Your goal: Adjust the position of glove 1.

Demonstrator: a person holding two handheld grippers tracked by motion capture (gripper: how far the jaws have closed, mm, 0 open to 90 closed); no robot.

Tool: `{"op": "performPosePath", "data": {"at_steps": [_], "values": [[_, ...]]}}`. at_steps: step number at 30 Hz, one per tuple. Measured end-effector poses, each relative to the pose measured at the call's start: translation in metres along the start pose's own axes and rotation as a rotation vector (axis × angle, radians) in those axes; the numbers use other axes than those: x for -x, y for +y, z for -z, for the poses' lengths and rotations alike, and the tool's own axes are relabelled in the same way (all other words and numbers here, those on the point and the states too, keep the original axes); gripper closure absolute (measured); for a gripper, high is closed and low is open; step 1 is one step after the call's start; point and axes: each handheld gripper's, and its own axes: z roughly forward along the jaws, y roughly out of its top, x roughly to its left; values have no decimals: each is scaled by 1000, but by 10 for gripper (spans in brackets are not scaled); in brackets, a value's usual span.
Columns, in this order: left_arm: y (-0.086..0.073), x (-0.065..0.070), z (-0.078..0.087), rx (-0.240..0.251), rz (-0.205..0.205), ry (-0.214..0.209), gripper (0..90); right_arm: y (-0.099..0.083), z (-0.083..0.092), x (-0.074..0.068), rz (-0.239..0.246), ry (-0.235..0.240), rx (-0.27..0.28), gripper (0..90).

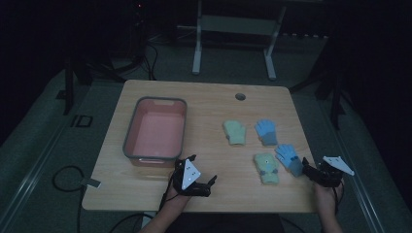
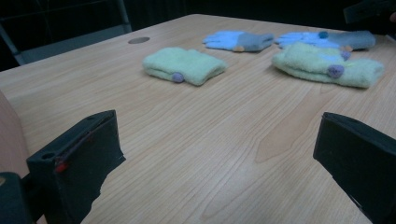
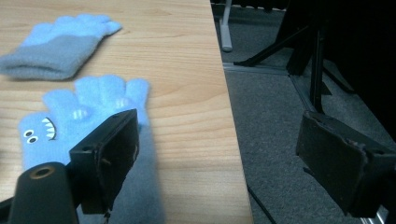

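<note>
Four small knitted gloves lie on the right half of the wooden table (image 1: pixel 209 104): a green glove (image 1: pixel 234 132) (image 2: pixel 184 65), a blue glove (image 1: pixel 266 131) (image 2: pixel 239 40), a second green glove (image 1: pixel 266 168) (image 2: pixel 327 69), and a blue glove with a monster face (image 1: pixel 289 159) (image 3: pixel 84 121). My left gripper (image 1: pixel 203 169) (image 2: pixel 219 140) rests low near the front edge, open, with bare wood between its jaws. Over the table's right edge my right gripper (image 1: pixel 313 167) (image 3: pixel 219 140) is open; one jaw hangs above the monster glove's cuff, the other above the floor.
A pink bin with a grey rim (image 1: pixel 154 100) stands on the left half of the table, just beyond my left gripper. A round cable hole (image 1: pixel 240 96) sits near the far edge. The table's right edge (image 3: pixel 229 121) drops to grey carpet.
</note>
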Motion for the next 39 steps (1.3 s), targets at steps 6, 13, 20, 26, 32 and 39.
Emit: {"op": "performPosePath", "data": {"at_steps": [6,13,20,26,32,39], "values": [[0,-1,1,6,9,-6,8,0,-1,0,-10,10,-52,121],[0,0,1,8,-2,-7,8,3,0,0,-9,41,-72,116],[0,1,1,8,-11,-2,8,16,7,12,-63,84,-150,152],[0,2,0,7,-18,-5,8,28,9,14,-103,188,-184,117],[0,0,0,5,-5,-14,8,44,10,8,-66,236,-176,126],[0,-1,1,8,1,-16,8,61,2,-3,-18,276,-195,130]]}}
